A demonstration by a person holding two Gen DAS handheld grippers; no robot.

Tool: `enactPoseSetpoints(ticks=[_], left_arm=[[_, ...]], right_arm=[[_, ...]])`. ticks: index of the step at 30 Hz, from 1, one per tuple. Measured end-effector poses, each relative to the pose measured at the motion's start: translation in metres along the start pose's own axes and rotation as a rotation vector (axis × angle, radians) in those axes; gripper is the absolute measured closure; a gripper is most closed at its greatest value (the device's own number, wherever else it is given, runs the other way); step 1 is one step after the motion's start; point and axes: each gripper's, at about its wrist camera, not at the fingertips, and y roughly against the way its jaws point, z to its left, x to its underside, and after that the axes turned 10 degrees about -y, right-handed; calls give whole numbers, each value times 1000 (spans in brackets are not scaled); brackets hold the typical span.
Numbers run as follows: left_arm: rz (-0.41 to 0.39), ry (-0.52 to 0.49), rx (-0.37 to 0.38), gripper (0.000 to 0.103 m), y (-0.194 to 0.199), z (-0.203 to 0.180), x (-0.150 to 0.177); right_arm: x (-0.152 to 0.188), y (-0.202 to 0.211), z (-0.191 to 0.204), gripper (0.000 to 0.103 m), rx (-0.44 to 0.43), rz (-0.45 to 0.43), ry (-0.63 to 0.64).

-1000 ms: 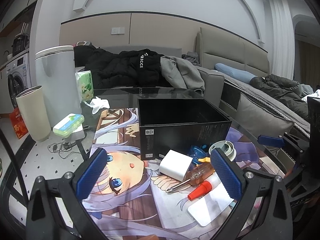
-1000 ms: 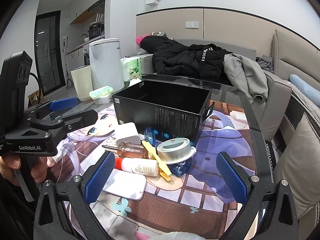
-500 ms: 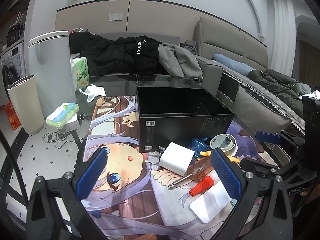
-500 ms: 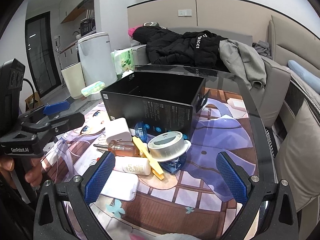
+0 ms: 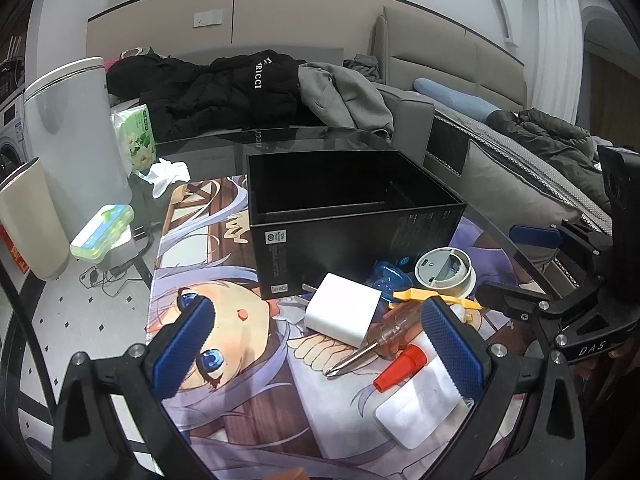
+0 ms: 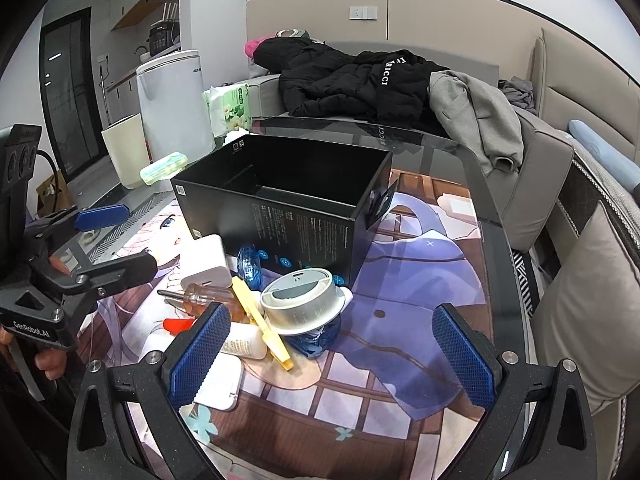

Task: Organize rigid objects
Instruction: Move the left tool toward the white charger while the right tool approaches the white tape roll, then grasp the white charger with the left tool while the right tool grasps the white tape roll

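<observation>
An open black box (image 5: 352, 216) (image 6: 280, 196) stands empty on the anime mat. In front of it lies a pile: a white charger (image 5: 342, 314) (image 6: 204, 262), an amber-handled screwdriver (image 5: 384, 338) (image 6: 200, 296), a red-capped white bottle (image 5: 398, 368) (image 6: 240, 342), a yellow plastic tool (image 5: 432, 298) (image 6: 260, 320), a grey round cap (image 5: 444, 270) (image 6: 298, 300) on blue plastic (image 6: 316, 338), and a flat white case (image 5: 420, 404) (image 6: 218, 386). My left gripper (image 5: 320, 344) is open, just short of the pile. My right gripper (image 6: 328, 356) is open over the pile's near side.
The glass table's edge (image 6: 496, 240) curves on the right, with a sofa and coats behind. A white bin (image 5: 76, 136), a beige bin (image 5: 28, 216), a tissue pack (image 5: 134, 138) and a green case (image 5: 102, 232) stand left of the mat.
Both grippers have moved forward and lower toward the pile and box. Both stay open and empty. No object has moved.
</observation>
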Motion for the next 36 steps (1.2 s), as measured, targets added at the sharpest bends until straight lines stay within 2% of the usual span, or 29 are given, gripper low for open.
enactPoseSetpoints(ticks=[10, 14, 21, 26, 36], left_arm=[[17, -24, -11, 0, -7, 8, -12], [22, -50, 7, 0, -13, 11, -17], [86, -153, 25, 1, -32, 8, -20], [101, -153, 46, 1, -37, 5, -19], [153, -140, 52, 1, -53, 6, -14]], right_arm=[[-15, -11, 0, 0, 5, 21, 52], [-21, -15, -2, 0, 10, 30, 70], [-22, -27, -3, 0, 12, 69, 87], [-19, -36, -1, 0, 25, 97, 105], [-19, -47, 6, 0, -24, 160, 101]])
